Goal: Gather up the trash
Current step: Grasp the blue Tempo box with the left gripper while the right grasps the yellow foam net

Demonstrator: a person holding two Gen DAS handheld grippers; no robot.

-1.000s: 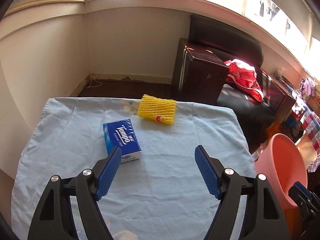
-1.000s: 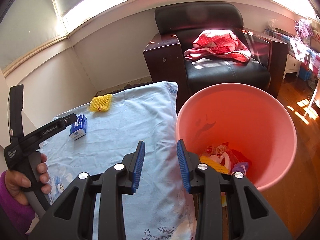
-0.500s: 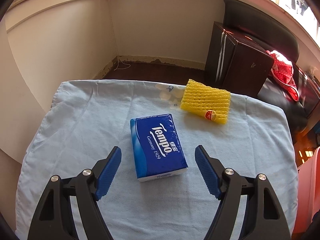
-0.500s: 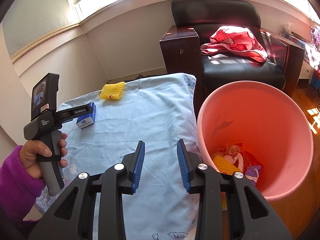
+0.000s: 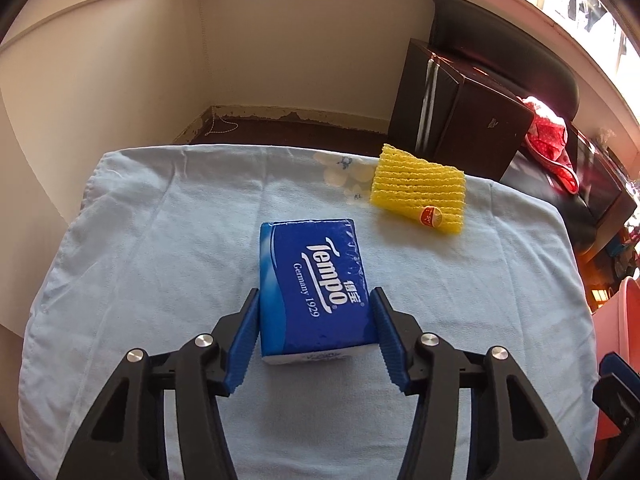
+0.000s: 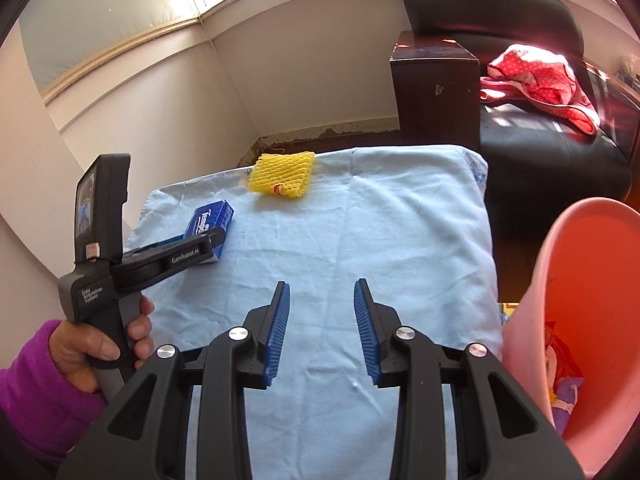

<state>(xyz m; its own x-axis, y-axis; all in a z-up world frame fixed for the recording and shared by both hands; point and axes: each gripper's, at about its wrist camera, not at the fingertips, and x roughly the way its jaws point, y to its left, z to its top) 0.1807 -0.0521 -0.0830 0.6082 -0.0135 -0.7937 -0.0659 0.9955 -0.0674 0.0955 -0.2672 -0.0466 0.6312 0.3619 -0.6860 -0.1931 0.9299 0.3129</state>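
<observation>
Blue plastic wraps the flat tissue pack (image 5: 316,288) that sits on the light blue cloth (image 5: 160,264). My left claw (image 5: 316,304) has one blue pad on each side of the pack, pressed against it. My right claw (image 6: 322,308) hangs over the cloth with its pads a little way apart and nothing between them.

Only my left camera shows the top of the pack. The white words say "Tempo" and "Germany 1929", with two Chinese signs beside them. It also shows the yellow foam net (image 5: 420,188) near the far edge of the cloth, apart from the pack, with a small red round sticker (image 5: 431,216) on it. I cannot read the sticker.

Only my right camera shows my hand (image 6: 104,344) in a purple sleeve, squeezing the left claw's grip. That claw's side says "GenRobot.AI". It also shows inside the pink plastic bin (image 6: 560,280) beside the cloth, with bright wrappers (image 6: 564,380) at the bottom.
</observation>
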